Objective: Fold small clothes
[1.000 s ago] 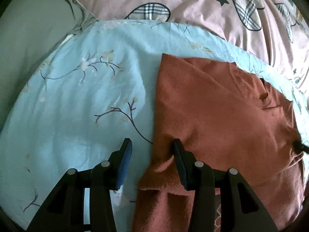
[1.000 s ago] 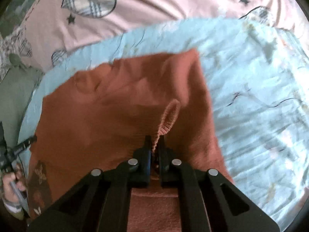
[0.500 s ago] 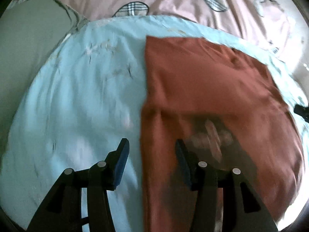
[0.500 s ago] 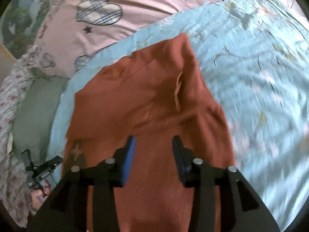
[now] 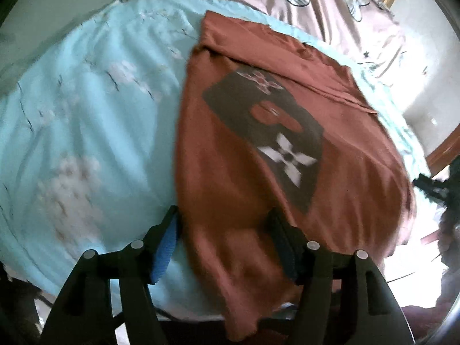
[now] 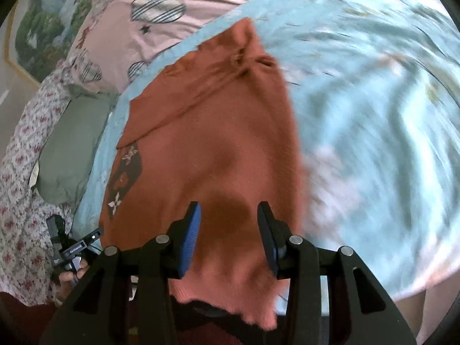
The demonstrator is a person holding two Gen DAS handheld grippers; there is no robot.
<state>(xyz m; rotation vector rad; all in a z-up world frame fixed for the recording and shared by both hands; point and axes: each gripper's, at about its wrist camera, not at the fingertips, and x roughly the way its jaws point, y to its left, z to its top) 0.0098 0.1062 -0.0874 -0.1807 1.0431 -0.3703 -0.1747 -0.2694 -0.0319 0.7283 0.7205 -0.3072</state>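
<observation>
Rust-orange sweater [image 5: 230,172] spread on light-blue floral sheet [image 5: 86,129] — dark printed patch [image 5: 267,132] facing up, hem trailing over the bed's near edge. Left gripper [image 5: 224,247] and right gripper [image 6: 228,235] both spread wide above the knit — gripping nothing.

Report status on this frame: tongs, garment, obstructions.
Left tongs open, right tongs open, both empty. Rust sweater lies on the blue floral sheet, hem hanging over the edge. Nothing in the way.
</observation>
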